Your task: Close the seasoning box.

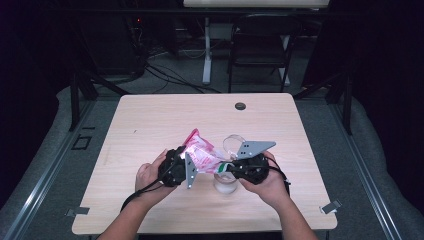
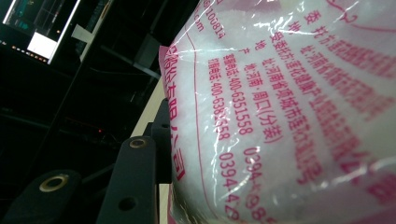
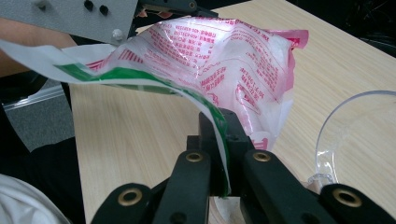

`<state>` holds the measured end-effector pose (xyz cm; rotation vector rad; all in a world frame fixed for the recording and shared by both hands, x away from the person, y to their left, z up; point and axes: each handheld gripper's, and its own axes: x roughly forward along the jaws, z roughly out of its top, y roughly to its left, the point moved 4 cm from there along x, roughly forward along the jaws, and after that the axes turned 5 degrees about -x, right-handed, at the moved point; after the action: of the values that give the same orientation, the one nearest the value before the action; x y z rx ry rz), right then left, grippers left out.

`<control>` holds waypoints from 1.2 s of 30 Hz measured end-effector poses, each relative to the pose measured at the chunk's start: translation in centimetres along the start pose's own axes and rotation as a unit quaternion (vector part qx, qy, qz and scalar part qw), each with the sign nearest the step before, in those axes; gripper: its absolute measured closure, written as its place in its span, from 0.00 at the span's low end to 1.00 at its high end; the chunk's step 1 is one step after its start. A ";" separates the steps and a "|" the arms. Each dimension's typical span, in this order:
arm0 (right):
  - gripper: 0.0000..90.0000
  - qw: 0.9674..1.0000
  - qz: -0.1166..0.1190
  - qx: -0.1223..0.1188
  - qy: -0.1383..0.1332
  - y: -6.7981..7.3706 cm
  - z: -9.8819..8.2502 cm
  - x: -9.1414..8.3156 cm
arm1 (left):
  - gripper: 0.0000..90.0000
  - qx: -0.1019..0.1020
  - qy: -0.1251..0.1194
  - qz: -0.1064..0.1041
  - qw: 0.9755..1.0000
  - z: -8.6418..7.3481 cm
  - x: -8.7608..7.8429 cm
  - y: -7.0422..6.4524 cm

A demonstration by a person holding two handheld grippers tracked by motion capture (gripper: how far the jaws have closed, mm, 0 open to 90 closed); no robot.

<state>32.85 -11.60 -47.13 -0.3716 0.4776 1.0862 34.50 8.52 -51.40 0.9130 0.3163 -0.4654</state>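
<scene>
Fig.: two-handed hold on a plastic bag printed in pink, filled w/ white material, raised above the tabletop near its front-centre. Left hand-held gripper grasps the bag's bulging body; in the left gripper view the film presses against the one black jaw in sight, so the jaws stand partly apart around the bulk. Right hand-held gripper is clenched on the thin green-striped mouth edge of the bag, jaws nearly together on the film. A clear cup stands on the tabletop just below the right hand; a curved clear plastic piece lies beside it, exact form hard to tell. Risks, as judged: (1) pulling the hands apart too hard may tear the film or slip the thin edge out of the right pinch; (2) a sudden opening would spill contents onto the tabletop, missing the cup; (3) the right hand sits close over the cup, so a downward jerk could knock it over; (4) a tighter left squeeze could push filling out early.
</scene>
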 end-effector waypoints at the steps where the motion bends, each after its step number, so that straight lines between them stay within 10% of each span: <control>1: 1.00 1.000 0.001 0.003 -0.002 0.0 0.0 0.0 | 0.68 0.008 -0.002 0.004 1.000 0.1 0.0 0.0; 36: 1.00 1.000 0.002 0.009 0.011 -0.4 -0.7 0.4 | 0.69 0.086 0.012 0.041 0.995 0.8 -0.3 0.7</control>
<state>33.18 -11.85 -47.88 -0.3672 0.5068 1.0818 34.63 8.25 -50.33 1.0958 0.2627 -0.4112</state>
